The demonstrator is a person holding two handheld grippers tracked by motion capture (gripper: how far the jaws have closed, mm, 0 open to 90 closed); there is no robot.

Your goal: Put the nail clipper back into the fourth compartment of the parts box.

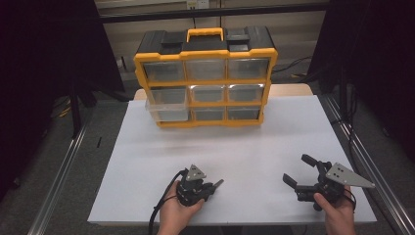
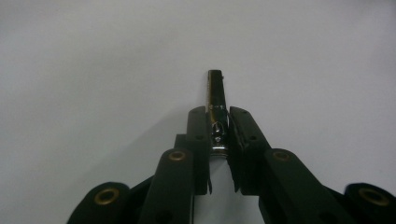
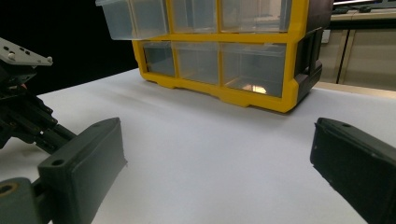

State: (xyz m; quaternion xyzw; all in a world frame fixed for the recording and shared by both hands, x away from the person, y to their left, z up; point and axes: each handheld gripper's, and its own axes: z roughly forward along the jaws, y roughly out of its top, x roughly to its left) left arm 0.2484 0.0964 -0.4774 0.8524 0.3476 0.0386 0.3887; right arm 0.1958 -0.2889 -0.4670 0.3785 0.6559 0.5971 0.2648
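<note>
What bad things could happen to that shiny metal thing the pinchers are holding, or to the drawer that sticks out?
1. The left gripper pinches the small shiny metal piece only near one end, and most of it pokes out past the jaws. It might twist loose and drop onto the white table.
2. One clear drawer of the yellow organizer sticks out. A bump from a gripper might knock it askew.

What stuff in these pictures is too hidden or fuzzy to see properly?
- Shiny metal thing, left gripper view: the left tool pinches its lower part, so what it is stays unclear.
- Drawers of the yellow organizer, high view: contents too small, plastic cloudy.
- Organizer's top rows, right gripper view: cut off by the edge.
</note>
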